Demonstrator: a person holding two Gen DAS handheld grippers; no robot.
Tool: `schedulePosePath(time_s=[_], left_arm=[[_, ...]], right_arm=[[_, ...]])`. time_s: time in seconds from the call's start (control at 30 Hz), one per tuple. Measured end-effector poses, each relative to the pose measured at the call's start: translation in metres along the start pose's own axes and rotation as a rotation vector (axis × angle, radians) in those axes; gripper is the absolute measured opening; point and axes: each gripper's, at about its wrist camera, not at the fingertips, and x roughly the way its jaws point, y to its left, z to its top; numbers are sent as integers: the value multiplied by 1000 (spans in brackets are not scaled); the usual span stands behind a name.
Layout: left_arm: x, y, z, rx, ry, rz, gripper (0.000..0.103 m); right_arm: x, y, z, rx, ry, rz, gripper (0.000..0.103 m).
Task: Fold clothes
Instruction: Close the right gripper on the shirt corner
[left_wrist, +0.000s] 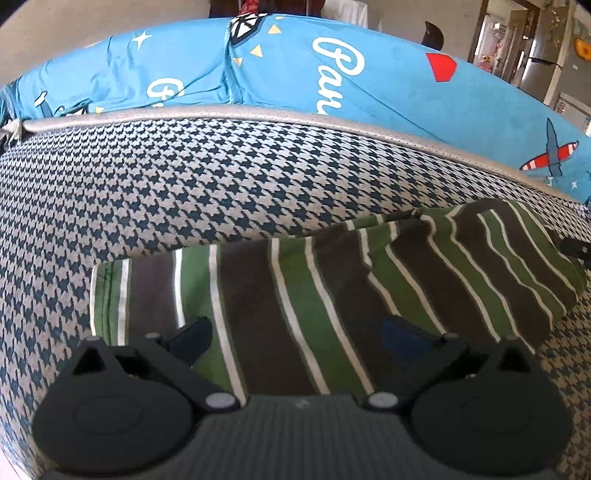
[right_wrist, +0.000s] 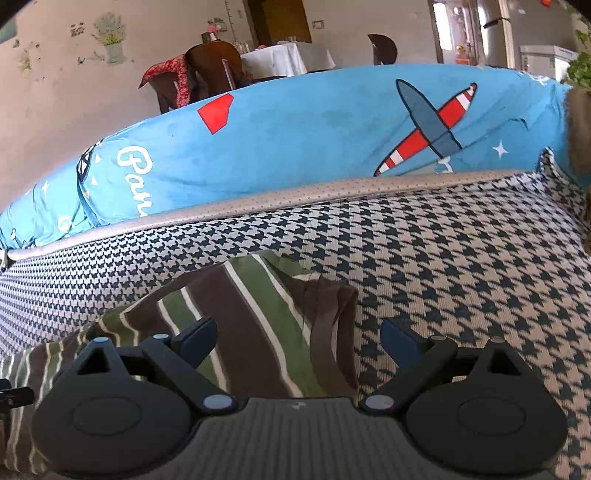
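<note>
Lying flat on a houndstooth sofa seat (left_wrist: 184, 192), a striped shirt (left_wrist: 332, 288) in green, brown and white fills the left wrist view, its hemmed edge to the left and its far end bunched toward the right. The left tongs (left_wrist: 297, 334) hang just over the cloth with both fingers spread wide and nothing between them. Behind the seat runs a grey piped edge, and past it a blue cushion (left_wrist: 388, 96) printed with white script, stars and a red-striped plane. From the right wrist view, the shirt (right_wrist: 255, 306) lies crumpled on the same seat (right_wrist: 461, 266), its rumpled end reaching the gap of the right tongs (right_wrist: 297, 336), which are likewise spread and grip nothing; the left finger sits over the cloth, the right finger over bare upholstery. The cushion (right_wrist: 314, 129) rises behind, with a cloth-covered bench (right_wrist: 291, 59) and chairs beyond.
</note>
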Motion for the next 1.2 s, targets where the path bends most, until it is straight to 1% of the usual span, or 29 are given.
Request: schedulePosePath(time_s=[0.1,0.2,0.37,0.47,0.6,0.73,0.87,0.9,0.93,0.97,1.03,1.07,1.1,1.13,1.2], left_arm=[[1,-3,-2,17,-7,8,103],[0,-5,-2,24,0,-2,103],[1,-6,-4,28,12,-1,103],[3,-7,-3,29,17,-8,103],[5,-9,-4,31,27,-17,103],[7,-12,-5,35,37,-24,103],[7,-15,-6,49,36,-25,103],[7,-16,-7,53,36,-25,103],[8,-16,-7,56,36,-24,103],[8,-16,-7,58,37,-23,103],[9,-17,-8,61,39,-20,103],[9,-17,-8,62,40,-19,103],[9,-17,-8,62,40,-17,103],[10,-18,-8,64,40,-16,103],[10,-18,-8,66,37,-10,103]], right_arm=[[8,-4,1,-17,4,-11,96],[15,-9,0,-14,12,-15,96],[30,-16,1,-2,28,-2,96],[39,-17,-1,-16,43,-5,95],[44,-16,-2,-39,30,-7,94],[48,-16,-3,-58,13,-5,80],[50,-13,-2,-66,6,13,69],[50,-13,-2,-68,4,17,64],[51,-12,-2,-70,3,20,55],[51,-12,-2,-71,1,23,53],[51,-12,-2,-69,-1,30,43],[52,-12,-2,-69,0,37,40],[52,-11,-1,-69,2,44,33],[52,-11,-1,-69,3,49,29],[52,-8,0,-73,5,52,23]])
